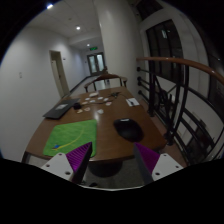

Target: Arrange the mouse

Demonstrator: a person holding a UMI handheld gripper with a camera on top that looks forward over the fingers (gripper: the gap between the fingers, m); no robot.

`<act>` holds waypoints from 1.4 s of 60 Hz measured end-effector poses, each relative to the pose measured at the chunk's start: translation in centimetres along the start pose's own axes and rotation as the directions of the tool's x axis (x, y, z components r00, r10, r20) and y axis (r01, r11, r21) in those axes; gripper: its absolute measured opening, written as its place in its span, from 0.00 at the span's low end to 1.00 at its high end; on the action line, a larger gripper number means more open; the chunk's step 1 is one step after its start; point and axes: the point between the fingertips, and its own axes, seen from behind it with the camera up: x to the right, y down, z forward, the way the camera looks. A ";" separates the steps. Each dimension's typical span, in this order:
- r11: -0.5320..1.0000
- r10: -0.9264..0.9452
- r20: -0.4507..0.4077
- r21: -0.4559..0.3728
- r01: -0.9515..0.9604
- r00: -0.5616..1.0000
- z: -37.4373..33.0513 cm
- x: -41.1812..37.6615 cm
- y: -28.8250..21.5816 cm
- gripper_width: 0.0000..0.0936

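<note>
- On the wooden table point(100, 140), just beyond the fingertips, sits the mouse point(127, 129): dark, resting on bare wood, right of the green mat point(70, 136) and apart from it.
- Held above the near table edge, the gripper point(113, 160), fingers spread wide with nothing between them; purple pads point(79, 158) angled inward, framing the stretch of table between mat and mouse.
- Probably held high and back like this to line up an approach, since neither finger touches the mouse or the table.
- Likely destination: the green mat, lying flat with its surface free, though only a guess from the task wording.
- Farther along the table: a dark laptop-like thing point(58, 110) near the left edge, some white papers or cards point(102, 100) in the middle, a small pale item point(132, 101) to the right; too small to identify further.
- Past the table, a corridor with a doorway point(97, 62) and a white wall; to the right, a railing point(190, 85) with dark bars.
- Nothing directly between fingers and mouse; no cable visible, so cannot tell if one could drag.
</note>
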 end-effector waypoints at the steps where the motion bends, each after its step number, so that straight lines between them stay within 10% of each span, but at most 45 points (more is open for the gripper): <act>1: 1.000 -0.002 -0.009 -0.002 0.002 1.000 0.6 0.7 0.0 0.90; 34: 0.996 -0.081 -0.006 -0.034 0.080 0.997 16.7 8.0 -4.6 0.89; 38: 0.995 -0.085 -0.023 -0.047 0.084 0.996 18.7 8.4 -5.6 0.81; 42: 0.995 -0.080 -0.011 -0.062 0.079 0.997 19.7 7.9 -5.6 0.53; 50: 0.996 -0.089 -0.027 -0.029 0.088 0.996 20.1 7.8 -6.1 0.38; 67: 0.992 0.006 -0.042 0.124 -0.001 0.999 15.1 6.1 -10.0 0.27; 84: 0.926 -0.156 0.044 0.353 0.131 0.987 7.0 -14.3 -19.1 0.27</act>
